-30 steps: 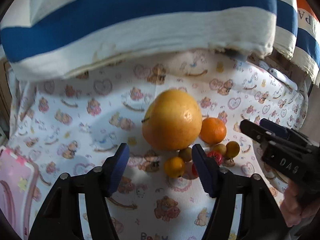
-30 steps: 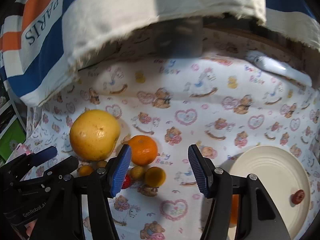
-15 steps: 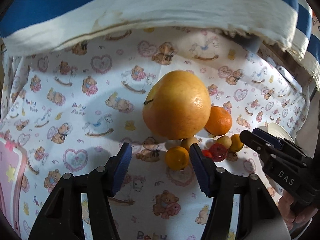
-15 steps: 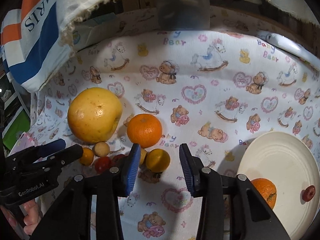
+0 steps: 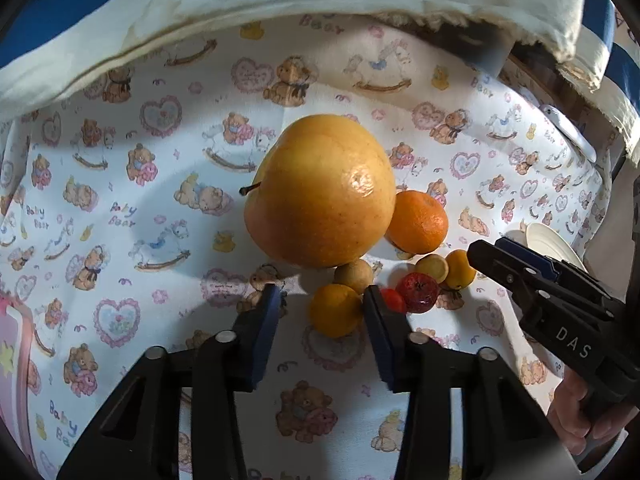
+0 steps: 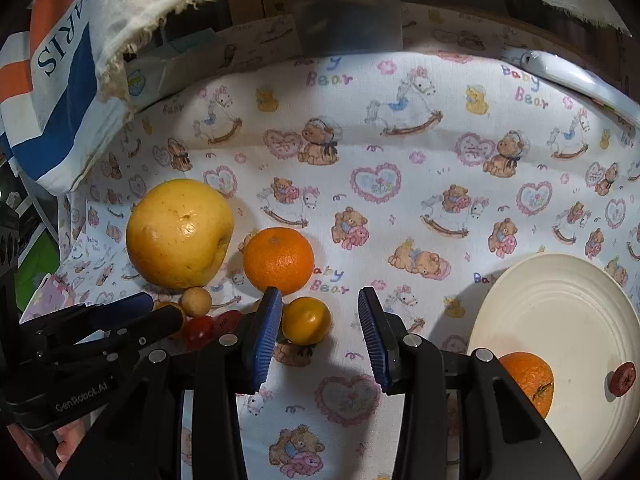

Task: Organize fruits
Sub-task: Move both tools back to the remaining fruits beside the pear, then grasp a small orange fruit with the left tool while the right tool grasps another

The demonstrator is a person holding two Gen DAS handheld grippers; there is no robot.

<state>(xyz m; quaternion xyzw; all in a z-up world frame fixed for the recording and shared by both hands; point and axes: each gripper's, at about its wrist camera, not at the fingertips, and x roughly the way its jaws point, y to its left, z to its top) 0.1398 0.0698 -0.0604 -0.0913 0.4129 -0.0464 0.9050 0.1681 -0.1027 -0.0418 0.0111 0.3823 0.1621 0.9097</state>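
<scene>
The left tool point(image 5: 318, 312) has just been closing, and a small orange citrus point(image 5: 335, 310) sits between its blue pads; the right pad touches the fruit's side, the left pad stands a little apart, so it looks not yet clamped, though the angle makes this hard to judge. The right tool point(image 6: 316, 332) has also narrowed; its jaws stand apart with another small orange fruit point(image 6: 306, 320) just beside the left pad point(image 6: 262, 336), ungripped. Both fruits lie on the counter's bear-print cloth point(image 6: 400, 208) in a cluster: a large yellow grapefruit point(image 5: 320, 192), a mandarin point(image 5: 418, 222) touching it, a tan round fruit point(image 5: 354, 274), and two small red fruits point(image 5: 416, 292). To the right stands a cream plate point(image 6: 560, 300) holding an orange point(image 6: 528, 380) and one small red fruit point(image 6: 622, 378), well apart.
</scene>
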